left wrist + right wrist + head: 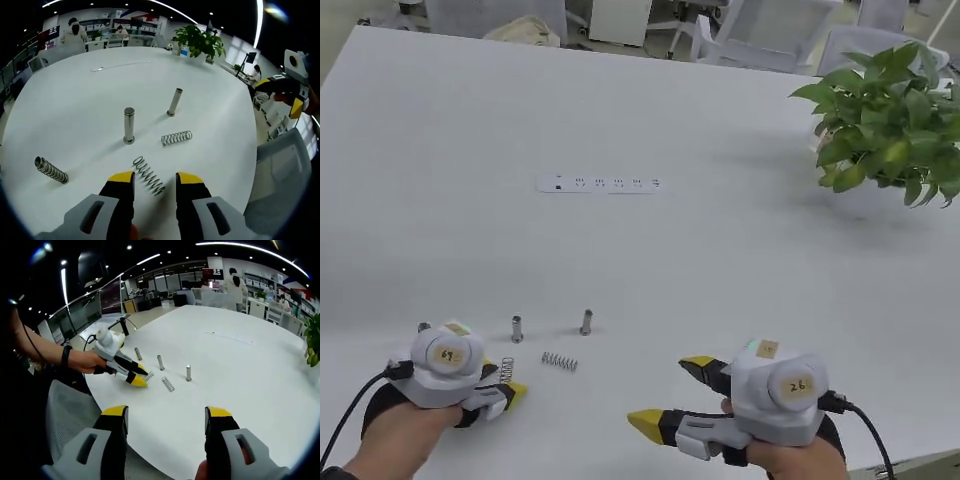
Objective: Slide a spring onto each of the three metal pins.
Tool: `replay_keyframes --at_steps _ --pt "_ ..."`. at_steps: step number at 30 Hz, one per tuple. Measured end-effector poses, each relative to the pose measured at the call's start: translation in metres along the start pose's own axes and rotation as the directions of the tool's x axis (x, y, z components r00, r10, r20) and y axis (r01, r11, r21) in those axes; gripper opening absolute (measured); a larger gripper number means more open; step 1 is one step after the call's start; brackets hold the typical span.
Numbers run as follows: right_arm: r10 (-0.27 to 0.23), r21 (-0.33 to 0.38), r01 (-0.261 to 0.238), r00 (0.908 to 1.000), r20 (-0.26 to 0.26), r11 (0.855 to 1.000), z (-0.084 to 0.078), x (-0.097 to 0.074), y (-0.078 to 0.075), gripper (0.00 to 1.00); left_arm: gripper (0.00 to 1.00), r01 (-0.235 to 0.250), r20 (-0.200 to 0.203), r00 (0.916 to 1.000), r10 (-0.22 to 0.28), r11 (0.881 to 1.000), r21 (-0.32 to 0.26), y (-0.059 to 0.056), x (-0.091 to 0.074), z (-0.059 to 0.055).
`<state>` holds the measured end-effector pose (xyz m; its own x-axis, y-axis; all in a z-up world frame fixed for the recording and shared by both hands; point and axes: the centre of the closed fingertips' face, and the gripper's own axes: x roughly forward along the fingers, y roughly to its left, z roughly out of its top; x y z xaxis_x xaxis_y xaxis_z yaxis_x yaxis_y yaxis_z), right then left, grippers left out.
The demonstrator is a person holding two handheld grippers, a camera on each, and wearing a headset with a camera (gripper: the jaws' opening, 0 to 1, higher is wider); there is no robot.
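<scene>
The left gripper (155, 178) is hovering low over the table (75, 90), jaws apart and unclenched, with the near end of a loose spring (148, 175) lying between its tips. A second spring (176, 137) is lying by two bare pins, the near pin (129, 125) and the far pin (174, 102), while a third pin (50, 170) is wearing a spring. The right gripper (167, 412) is hanging wide apart and empty, well off to the side.

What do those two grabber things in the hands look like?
Both are white with black jaws and yellow tips. The left gripper has a round sticker reading 69, the right gripper 26. A black cable runs from each.
</scene>
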<state>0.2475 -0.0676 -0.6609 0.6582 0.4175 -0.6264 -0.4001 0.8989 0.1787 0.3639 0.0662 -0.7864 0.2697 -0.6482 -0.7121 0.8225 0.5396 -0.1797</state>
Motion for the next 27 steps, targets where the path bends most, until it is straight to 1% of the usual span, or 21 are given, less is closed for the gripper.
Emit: replay_keyframes --at_steps 1,5,7,9,11,12,14,16,17,18,22,27 --pt "0.001 0.001 -0.001 1.0 -0.002 1.0 -0.001 0.0 0.0 0.6 0.23 -0.006 0.003 1.0 0.006 1.0 -0.005 0.0 -0.001 0.0" --pt "0.001 0.001 -0.001 1.0 -0.003 1.0 -0.002 0.0 0.0 0.6 0.21 -0.011 0.004 0.9999 0.011 1.0 0.0 0.001 -0.002 0.001" --pt "0.001 0.002 -0.001 1.0 -0.003 1.0 -0.002 0.0 0.0 0.6 0.2 -0.02 -0.001 0.9998 0.02 1.0 0.019 0.003 -0.002 0.0" --pt "0.0 0.002 0.0 1.0 -0.002 1.0 -0.001 0.0 -0.001 0.6 0.19 -0.025 -0.004 0.9997 0.025 0.999 0.025 0.004 -0.003 -0.001" --pt "0.0 0.002 0.0 1.0 0.0 1.0 -0.001 0.0 -0.001 0.6 0.16 -0.038 -0.007 0.9992 0.038 0.998 0.047 0.006 -0.004 -0.002" --pt "-0.001 0.003 0.001 1.0 0.0 1.0 -0.001 0.0 -0.001 0.6 0.15 -0.042 -0.01 0.9991 0.042 0.998 0.047 0.006 -0.005 -0.003" --pt "0.0 0.004 0.0 1.0 0.0 1.0 -0.001 0.0 -0.001 0.6 0.12 -0.056 -0.011 0.9983 0.057 0.997 0.047 0.01 -0.005 -0.003" --pt "0.001 0.0 -0.001 1.0 -0.003 1.0 -0.001 0.001 0.0 0.6 0.05 -0.09 -0.018 0.9956 0.092 0.994 0.065 0.016 -0.005 -0.003" --pt "0.001 -0.001 -0.001 1.0 -0.003 1.0 -0.001 0.001 0.0 0.6 0.03 -0.086 -0.014 0.9961 0.087 0.995 0.057 0.015 -0.005 -0.002" --pt "0.002 0.0 -0.002 1.0 -0.001 1.0 -0.001 0.001 0.001 0.6 0.03 -0.085 -0.015 0.9962 0.086 0.996 0.041 0.015 -0.005 -0.002" --pt "0.003 0.0 -0.003 1.0 0.001 1.0 -0.001 0.001 0.002 0.6 0.03 -0.092 -0.024 0.9953 0.094 0.994 0.055 0.016 -0.009 -0.005" --pt "0.005 0.004 -0.005 1.0 0.005 1.0 -0.001 0.002 0.003 0.6 0.03 -0.096 -0.018 0.9951 0.097 0.994 0.061 0.017 -0.019 -0.005"
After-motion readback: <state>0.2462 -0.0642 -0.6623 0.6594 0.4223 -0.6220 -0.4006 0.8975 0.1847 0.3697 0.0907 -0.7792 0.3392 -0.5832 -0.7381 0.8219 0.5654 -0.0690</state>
